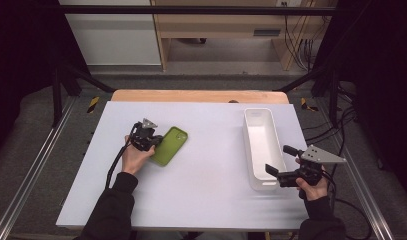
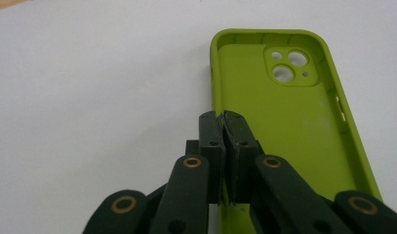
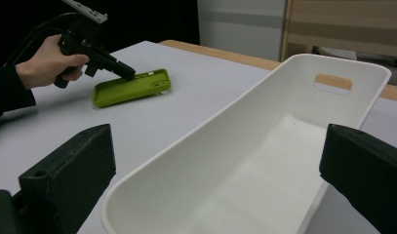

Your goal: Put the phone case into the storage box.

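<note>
A lime-green phone case (image 1: pixel 171 146) lies inside-up on the white table, left of centre. My left gripper (image 1: pixel 154 142) points down at its long left edge. In the left gripper view the case (image 2: pixel 288 122) shows its camera cutouts at the far end, and the left gripper (image 2: pixel 223 117) is shut with the case's thin side wall pinched between the jaws. My right gripper (image 1: pixel 277 159) hovers open at the near end of a long white bin (image 1: pixel 247 145). The right gripper view has the bin (image 3: pixel 206 131) empty between its wide-spread jaws, with the case (image 3: pixel 130 87) beyond.
The bin stands lengthwise at the table's right side, with a handle slot (image 3: pixel 333 81) in its far end. White tabletop (image 1: pixel 206 185) stretches between the case and the bin. A wooden edge (image 1: pixel 201 96) runs along the table's far side.
</note>
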Demonstrator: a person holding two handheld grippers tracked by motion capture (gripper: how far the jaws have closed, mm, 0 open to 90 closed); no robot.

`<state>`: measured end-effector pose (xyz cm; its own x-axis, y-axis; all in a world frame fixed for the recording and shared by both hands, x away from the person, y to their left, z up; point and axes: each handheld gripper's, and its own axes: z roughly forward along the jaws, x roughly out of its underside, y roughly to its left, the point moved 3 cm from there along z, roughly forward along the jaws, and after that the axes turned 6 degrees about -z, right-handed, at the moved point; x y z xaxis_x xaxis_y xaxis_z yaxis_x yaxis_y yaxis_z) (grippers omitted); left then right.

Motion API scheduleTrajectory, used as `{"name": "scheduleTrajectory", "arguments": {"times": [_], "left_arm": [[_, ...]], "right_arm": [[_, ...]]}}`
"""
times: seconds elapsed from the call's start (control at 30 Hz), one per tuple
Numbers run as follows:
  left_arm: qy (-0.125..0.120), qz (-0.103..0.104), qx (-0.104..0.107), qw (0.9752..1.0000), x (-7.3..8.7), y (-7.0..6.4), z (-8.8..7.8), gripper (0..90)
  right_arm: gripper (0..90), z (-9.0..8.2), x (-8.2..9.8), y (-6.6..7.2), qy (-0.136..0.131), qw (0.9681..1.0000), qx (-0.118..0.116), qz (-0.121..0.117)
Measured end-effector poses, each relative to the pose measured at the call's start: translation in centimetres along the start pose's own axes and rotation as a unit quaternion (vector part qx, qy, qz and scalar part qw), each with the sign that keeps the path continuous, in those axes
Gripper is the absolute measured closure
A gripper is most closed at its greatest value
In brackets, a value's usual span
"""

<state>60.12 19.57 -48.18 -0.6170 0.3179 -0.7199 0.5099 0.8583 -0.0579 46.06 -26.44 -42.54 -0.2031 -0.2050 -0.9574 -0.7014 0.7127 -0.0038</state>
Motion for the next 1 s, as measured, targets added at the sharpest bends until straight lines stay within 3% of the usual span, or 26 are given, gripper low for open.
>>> {"name": "scheduleTrajectory", "arguments": {"times": [1.0], "left_arm": [[-0.068,0.01,-0.013,0.9976,-1.2,-0.8,-5.5,87.5]], "right_arm": [[0.3,0.0,0.0,0.0,-0.002,1.0,0.0,0.001]]}}
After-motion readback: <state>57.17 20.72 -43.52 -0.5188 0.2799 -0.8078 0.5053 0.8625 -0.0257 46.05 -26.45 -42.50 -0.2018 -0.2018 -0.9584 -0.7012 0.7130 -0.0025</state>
